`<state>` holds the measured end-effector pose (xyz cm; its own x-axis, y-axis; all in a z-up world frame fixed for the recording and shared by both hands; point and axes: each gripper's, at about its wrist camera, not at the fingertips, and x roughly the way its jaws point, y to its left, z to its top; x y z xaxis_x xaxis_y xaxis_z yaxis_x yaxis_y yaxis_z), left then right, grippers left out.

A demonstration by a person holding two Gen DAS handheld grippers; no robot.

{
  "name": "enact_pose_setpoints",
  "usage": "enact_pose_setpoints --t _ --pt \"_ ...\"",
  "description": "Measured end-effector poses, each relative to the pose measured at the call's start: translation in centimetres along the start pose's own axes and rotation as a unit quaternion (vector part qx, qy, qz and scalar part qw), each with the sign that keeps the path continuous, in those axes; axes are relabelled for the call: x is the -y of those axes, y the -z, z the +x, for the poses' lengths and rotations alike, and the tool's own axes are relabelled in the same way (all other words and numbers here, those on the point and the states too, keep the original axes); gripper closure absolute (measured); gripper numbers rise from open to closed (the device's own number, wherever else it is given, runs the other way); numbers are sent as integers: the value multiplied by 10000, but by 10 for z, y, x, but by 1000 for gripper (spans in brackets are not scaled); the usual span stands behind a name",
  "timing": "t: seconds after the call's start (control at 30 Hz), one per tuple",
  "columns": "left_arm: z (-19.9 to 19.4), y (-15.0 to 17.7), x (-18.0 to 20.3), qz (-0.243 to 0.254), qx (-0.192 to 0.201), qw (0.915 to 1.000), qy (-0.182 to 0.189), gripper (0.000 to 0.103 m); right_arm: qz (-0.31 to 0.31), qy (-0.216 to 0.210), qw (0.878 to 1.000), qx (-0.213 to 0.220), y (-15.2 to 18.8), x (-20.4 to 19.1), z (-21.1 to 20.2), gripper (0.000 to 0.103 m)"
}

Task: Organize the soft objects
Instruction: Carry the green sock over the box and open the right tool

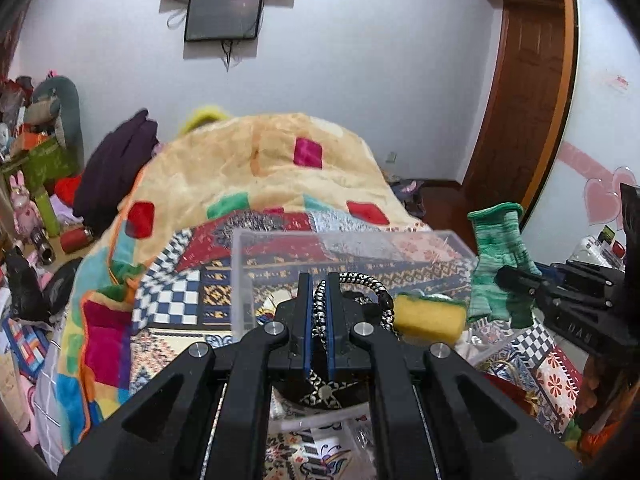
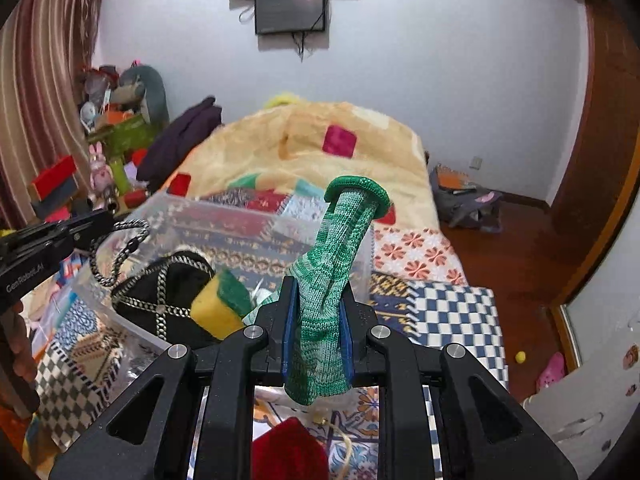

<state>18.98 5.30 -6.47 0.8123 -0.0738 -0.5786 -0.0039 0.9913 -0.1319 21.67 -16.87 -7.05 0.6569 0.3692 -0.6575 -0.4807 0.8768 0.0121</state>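
Green knit sock clamped in right gripper, held beside clear bin on bed. Left gripper jaws pinched on bag cord. Step: loading bin; next, lower sock in by sponge, release.

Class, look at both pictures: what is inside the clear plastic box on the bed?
Inside the clear plastic box sit a black pouch with a braided cord and a yellow-green sponge. Something pale lies behind the sponge, mostly covered. The box floor beneath them is hidden.
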Motion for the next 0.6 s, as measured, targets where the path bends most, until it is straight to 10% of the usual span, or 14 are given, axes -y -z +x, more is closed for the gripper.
enact_pose_setpoints --t 0.6 --pt "28 14 11 330 -473 9983 -39 93 -271 -165 9973 -666 5 -16 27 81"
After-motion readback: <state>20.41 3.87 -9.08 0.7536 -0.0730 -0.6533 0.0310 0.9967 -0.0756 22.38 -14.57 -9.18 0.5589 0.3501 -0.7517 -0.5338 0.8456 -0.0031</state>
